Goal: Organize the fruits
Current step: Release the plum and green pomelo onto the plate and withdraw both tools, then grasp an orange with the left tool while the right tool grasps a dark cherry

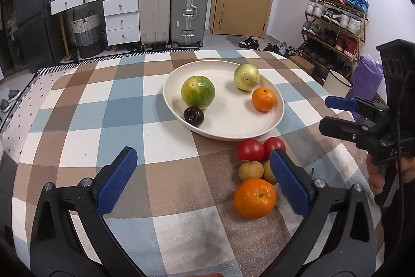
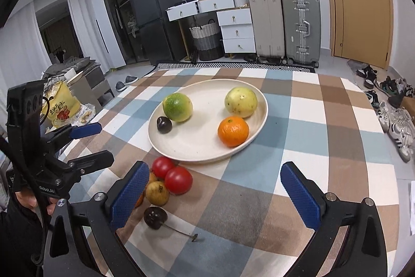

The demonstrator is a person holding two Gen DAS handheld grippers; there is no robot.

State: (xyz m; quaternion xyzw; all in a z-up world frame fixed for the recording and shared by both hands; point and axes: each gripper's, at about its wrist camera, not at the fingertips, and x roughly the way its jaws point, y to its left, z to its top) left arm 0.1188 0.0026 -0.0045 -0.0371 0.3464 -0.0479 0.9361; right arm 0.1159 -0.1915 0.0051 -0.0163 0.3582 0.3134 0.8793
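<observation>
A cream plate (image 1: 233,129) (image 2: 197,147) on the checked tablecloth holds a green citrus (image 1: 198,92) (image 2: 177,107), a pale yellow-green fruit (image 1: 246,77) (image 2: 241,102), a small orange (image 1: 263,99) (image 2: 233,131) and a dark plum (image 1: 193,116) (image 2: 164,124). In front of the plate lie two red tomatoes (image 1: 250,150) (image 2: 178,180), two brown longans (image 1: 250,170) (image 2: 157,193), a big orange (image 1: 254,198) and a dark cherry with stem (image 2: 155,217). My left gripper (image 1: 202,165) is open and empty, left of the loose fruit. My right gripper (image 2: 215,178) is open and empty, right of it.
Each gripper shows in the other's view, the right one (image 1: 363,116) at the table's right edge and the left one (image 2: 77,144) at its left edge. Suitcases (image 1: 189,12), a drawer unit (image 1: 120,17) and a shoe rack (image 1: 334,22) stand beyond the table.
</observation>
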